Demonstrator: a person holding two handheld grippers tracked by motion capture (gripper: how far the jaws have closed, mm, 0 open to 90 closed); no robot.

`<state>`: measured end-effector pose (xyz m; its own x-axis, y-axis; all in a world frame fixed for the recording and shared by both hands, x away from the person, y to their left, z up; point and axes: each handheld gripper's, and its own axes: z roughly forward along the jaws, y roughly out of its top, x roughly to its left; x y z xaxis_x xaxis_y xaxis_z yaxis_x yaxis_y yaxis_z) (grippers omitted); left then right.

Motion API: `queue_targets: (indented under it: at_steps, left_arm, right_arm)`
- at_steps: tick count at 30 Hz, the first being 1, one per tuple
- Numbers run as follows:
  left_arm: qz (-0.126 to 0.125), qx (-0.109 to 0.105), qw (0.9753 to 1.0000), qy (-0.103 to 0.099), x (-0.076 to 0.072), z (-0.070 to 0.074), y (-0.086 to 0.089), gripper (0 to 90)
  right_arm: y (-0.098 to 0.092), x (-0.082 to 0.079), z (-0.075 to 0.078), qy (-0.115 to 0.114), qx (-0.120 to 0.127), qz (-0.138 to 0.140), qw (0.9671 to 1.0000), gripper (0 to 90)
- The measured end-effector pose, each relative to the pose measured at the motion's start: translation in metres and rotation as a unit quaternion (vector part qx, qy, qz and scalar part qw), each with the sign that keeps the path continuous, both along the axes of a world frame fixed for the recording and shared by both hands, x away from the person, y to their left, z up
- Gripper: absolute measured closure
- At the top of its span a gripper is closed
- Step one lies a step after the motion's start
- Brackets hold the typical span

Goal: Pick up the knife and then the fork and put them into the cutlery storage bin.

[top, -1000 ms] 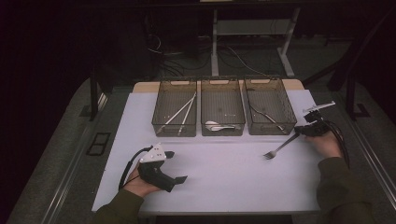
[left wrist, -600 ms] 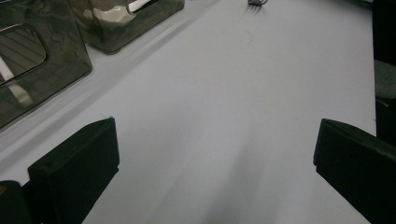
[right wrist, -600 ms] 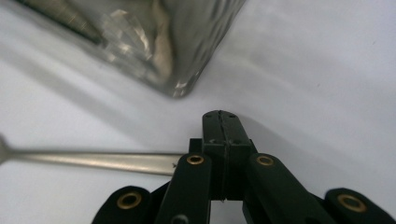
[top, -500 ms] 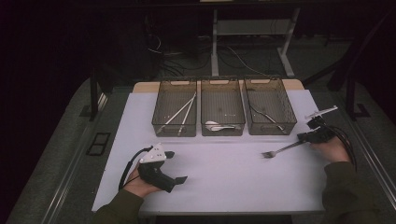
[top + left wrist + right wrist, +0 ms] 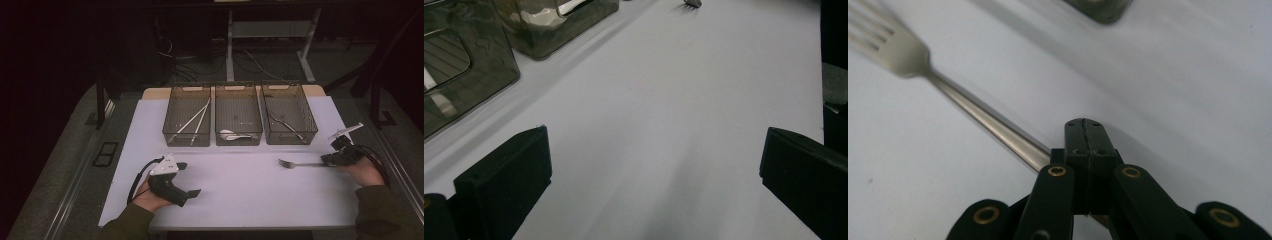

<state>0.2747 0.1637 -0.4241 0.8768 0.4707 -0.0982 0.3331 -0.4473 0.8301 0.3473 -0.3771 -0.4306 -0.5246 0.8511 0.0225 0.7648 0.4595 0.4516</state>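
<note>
Fork (image 5: 300,164) lowered flat onto the table (image 5: 240,195) — right gripper (image 5: 1083,135) view shows jaws clamping its handle

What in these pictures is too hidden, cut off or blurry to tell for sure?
- Fork: in the right gripper view its prongs blur and run off the edge; the right gripper covers the handle end.
- Middle bin: the pale utensils inside are too small in the high view to name.
- Left gripper: its jaws are cut off by the bottom edge of its own view.
- Floor cables: lost in the dark.
</note>
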Motion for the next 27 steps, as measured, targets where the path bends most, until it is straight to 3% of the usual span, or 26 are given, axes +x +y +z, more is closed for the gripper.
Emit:
queue_targets:
  at_steps: [8,14,21,24,27]
  left_arm:
    - [-0.001,0.001,1.0,-0.001,0.0,0.0,0.0,0.0]
    - [-0.002,0.003,1.0,-0.001,0.0,0.0,0.003,0.0]
    - [-0.003,0.005,1.0,-0.001,0.0,0.0,0.004,0.0]
    - [-0.005,0.006,1.0,0.001,0.001,-0.001,0.004,0.0]
    - [-0.006,0.004,1.0,-0.001,0.001,-0.001,0.005,0.0]
  right_arm:
    - [0.003,-0.022,0.001,0.009,0.0,0.018,0.9998,89.7]
    - [0.011,-0.039,0.003,0.017,-0.01,0.047,0.9987,89.7]
    - [0.017,-0.046,0.005,0.028,-0.019,0.072,0.9968,89.7]
    - [0.015,-0.045,0.01,0.009,-0.011,0.081,0.9966,89.5]
    - [0.016,-0.043,0.019,-0.004,-0.004,0.088,0.9961,83.6]
